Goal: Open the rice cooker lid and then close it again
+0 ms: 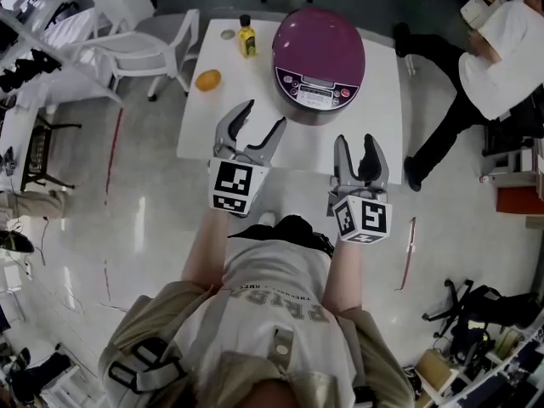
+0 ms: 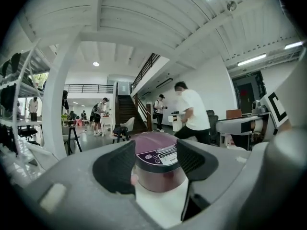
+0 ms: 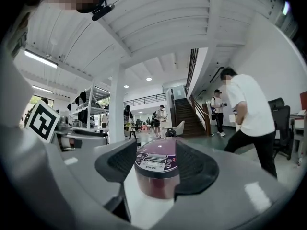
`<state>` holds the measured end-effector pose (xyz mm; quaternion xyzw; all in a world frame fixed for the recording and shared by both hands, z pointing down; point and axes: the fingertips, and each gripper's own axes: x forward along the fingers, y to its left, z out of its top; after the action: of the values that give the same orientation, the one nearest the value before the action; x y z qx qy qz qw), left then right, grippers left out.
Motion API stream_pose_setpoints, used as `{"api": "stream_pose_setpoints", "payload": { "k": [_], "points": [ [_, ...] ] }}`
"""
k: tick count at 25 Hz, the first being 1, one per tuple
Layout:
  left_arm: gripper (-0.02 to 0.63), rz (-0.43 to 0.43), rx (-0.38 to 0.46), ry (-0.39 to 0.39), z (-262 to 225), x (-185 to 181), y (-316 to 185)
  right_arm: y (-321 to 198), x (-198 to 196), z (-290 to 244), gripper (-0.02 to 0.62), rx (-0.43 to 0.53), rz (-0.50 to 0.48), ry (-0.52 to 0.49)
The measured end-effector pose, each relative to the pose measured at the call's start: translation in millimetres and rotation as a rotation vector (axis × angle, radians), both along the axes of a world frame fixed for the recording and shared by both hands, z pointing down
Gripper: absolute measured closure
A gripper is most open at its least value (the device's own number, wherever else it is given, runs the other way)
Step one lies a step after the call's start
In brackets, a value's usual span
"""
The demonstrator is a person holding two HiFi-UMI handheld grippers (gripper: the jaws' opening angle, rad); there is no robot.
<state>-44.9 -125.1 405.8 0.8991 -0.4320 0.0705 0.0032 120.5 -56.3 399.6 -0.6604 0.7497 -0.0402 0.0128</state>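
Both jaws stand half apart with nothing between them. My left gripper point(image 1: 263, 116) and right gripper point(image 1: 355, 140) face the rice cooker point(image 1: 319, 53), closed just ahead. I judge it heavy and stiff, with a glossy, slippery lid point(image 1: 319, 32); I'd take its front edge above the control panel point(image 1: 316, 87).

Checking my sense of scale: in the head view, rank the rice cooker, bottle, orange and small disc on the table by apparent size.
1. rice cooker
2. bottle and orange, about alike; not ranked
3. disc, smallest
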Motion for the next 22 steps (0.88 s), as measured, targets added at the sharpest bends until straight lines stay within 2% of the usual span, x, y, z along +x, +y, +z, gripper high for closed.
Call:
{"api": "stream_pose_setpoints", "payload": {
  "k": [9,16,19,22],
  "points": [
    [0.282,0.048,-0.044,-0.027,21,12,-20,-27,-1,19,0.365,-0.049,-0.024,-0.009],
    [0.264,0.105,-0.073,-0.097,39,33,-39,-55,7,30,0.341,-0.094,-0.084,0.024],
    [0.262,0.155,-0.071,-0.151,44,45,-44,-68,7,32,0.332,-0.121,-0.151,0.091],
    [0.222,0.263,-0.074,-0.25,57,61,-42,-78,-2,41,0.321,-0.17,-0.267,0.217]
  ]
}}
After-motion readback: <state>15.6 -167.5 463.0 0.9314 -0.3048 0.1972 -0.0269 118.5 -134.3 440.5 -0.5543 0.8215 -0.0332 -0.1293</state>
